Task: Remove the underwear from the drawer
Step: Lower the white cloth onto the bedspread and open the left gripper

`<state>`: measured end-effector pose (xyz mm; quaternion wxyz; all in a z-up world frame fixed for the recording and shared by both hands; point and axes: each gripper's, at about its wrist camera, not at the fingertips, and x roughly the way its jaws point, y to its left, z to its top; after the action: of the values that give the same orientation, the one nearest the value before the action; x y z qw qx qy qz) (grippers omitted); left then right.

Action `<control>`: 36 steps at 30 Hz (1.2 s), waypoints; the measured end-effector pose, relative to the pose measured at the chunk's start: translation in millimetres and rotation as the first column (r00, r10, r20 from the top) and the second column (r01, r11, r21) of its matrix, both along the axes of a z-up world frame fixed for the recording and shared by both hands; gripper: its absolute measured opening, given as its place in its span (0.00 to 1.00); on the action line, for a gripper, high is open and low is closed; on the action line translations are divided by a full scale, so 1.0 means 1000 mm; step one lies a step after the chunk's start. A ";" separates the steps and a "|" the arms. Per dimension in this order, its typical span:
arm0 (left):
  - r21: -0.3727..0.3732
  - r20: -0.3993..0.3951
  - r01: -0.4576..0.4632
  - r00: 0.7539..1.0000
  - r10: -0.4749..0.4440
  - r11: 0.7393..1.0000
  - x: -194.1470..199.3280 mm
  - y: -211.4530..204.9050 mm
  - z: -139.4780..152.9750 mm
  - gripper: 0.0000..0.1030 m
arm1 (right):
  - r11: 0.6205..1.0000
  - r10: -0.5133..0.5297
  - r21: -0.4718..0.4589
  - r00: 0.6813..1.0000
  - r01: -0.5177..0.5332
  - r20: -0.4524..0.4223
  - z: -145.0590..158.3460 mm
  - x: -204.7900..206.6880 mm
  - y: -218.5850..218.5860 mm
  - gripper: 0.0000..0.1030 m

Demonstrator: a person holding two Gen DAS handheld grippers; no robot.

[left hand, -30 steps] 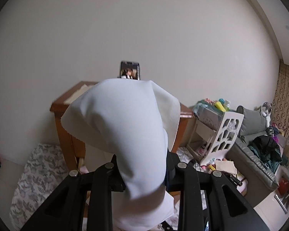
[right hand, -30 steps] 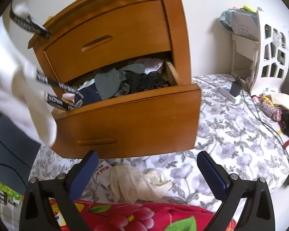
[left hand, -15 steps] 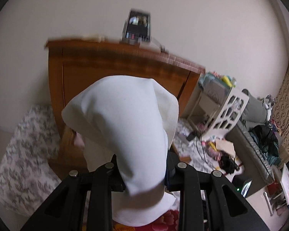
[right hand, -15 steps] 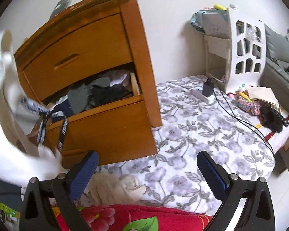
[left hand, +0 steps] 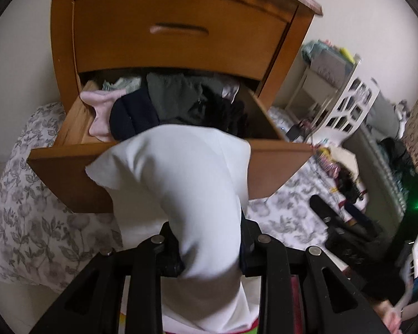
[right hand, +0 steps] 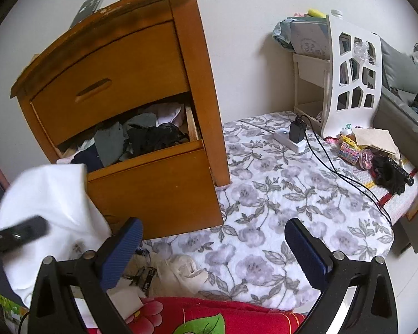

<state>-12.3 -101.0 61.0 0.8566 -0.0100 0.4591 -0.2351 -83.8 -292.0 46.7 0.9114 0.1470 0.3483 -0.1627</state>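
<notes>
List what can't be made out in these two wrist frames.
- Left gripper pads, left wrist view: buried in the white garment they clamp.
- Open drawer front contents, left wrist view: garment blocks them.
- Left gripper, right wrist view: motion-blurred dark bar only.
- Pale pile on the floral cover, right wrist view: partly behind a right gripper finger; item type unclear.

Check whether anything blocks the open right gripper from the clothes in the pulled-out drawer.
Nothing visible does. The right gripper is open and empty above the floral bedding, and the clothes lie uncovered in the drawer, whose top is open. The white garment clamped in the left gripper hangs off to the left, beside that path.
</notes>
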 end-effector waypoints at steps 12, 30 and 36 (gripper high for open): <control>0.122 -0.151 0.018 0.989 0.000 0.992 0.023 -0.006 -0.062 0.45 | 0.999 0.033 -0.013 0.999 -0.034 -0.021 -0.005 0.003 0.010 1.00; -0.030 -0.165 -0.047 0.985 0.042 0.998 0.010 0.032 -0.041 0.65 | 0.997 0.060 -0.042 0.996 -0.063 -0.063 -0.011 0.008 0.018 1.00; -0.070 -0.141 -0.081 0.987 0.071 0.994 -0.002 0.059 -0.031 0.66 | 0.996 0.062 -0.054 0.995 -0.067 -0.076 -0.012 0.010 0.021 1.00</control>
<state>-14.7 -41.9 30.0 0.8300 -0.0762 0.5076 -0.2181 -74.2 -271.2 35.0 0.9063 0.1036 0.3819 -0.1484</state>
